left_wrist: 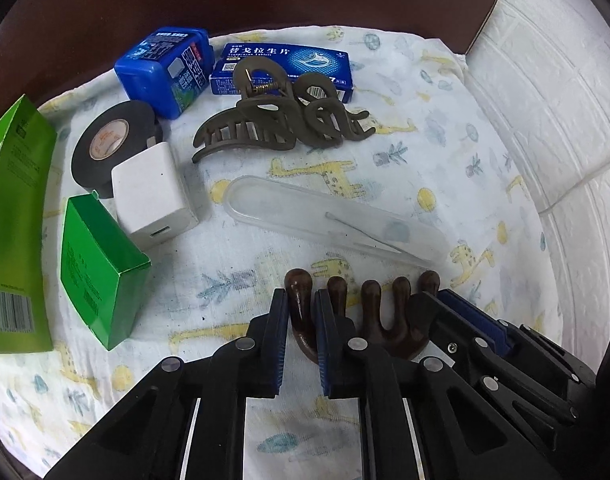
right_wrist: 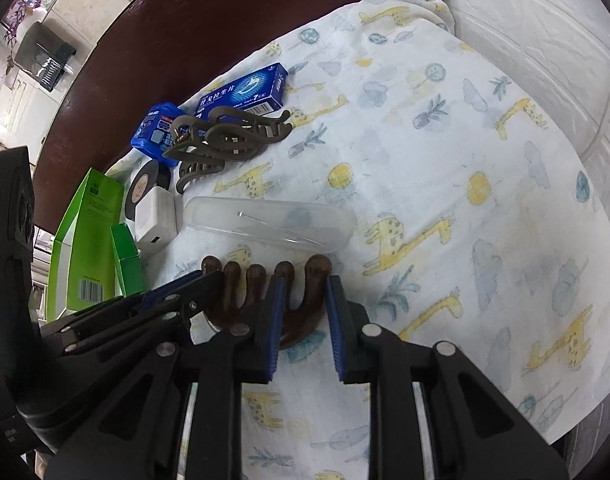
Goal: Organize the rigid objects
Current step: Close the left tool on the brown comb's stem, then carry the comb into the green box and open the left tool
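Looking down the left wrist view first, we find the left tongs (left_wrist: 301, 306) clamped on the outermost prong of a dark wooden comb (left_wrist: 369, 312), the blue pads pressing that prong from both sides. The comb lies right at the tips, its row of rounded prongs running left to right across the frame and pointing away from us toward the clear plastic case (left_wrist: 333, 220), which lies just beyond it on the giraffe-print cloth (left_wrist: 425, 140). At the comb's far end we see the right tongs (left_wrist: 457, 312) coming in from the right; from here we cannot tell how they bear on it. The comb's curved back is mostly hidden under the left tongs.

Turning to the right wrist view, we see the right tongs (right_wrist: 303, 300) closed on the prong at the opposite end of the wooden comb (right_wrist: 265, 280), pads either side of it and seemingly in contact. The left tongs (right_wrist: 201, 288) reach in from the left edge onto the first prong. So both hands are on the comb, one at each end, and we judge neither nearer than the other. Its base is cut off behind the pads here as well. The other items, a hair claw (right_wrist: 225, 136), blue boxes and green cartons, sit grouped well beyond at the upper left.
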